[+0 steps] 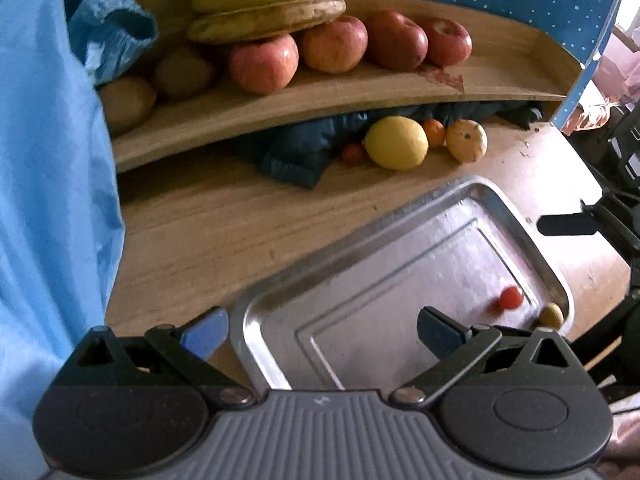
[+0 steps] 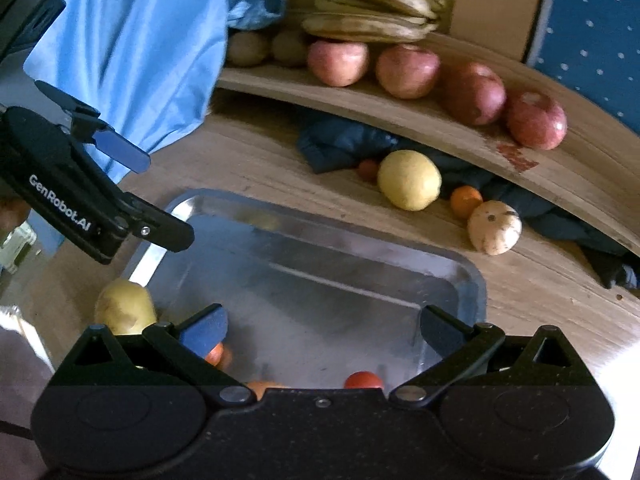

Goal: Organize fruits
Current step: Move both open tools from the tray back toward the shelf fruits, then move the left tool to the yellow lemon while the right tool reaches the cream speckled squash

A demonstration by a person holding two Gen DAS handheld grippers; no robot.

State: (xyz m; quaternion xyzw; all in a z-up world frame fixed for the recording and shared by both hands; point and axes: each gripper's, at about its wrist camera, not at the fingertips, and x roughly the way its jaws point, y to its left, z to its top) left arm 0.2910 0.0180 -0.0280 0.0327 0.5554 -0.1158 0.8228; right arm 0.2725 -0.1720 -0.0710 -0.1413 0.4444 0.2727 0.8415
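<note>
Small red tomato (image 1: 510, 298) lies in the shallow steel tray (image 1: 360, 280)'s corner; your left gripper (image 1: 320, 334) and right gripper (image 2: 322, 334) hover above, jaws spread, empty.
</note>
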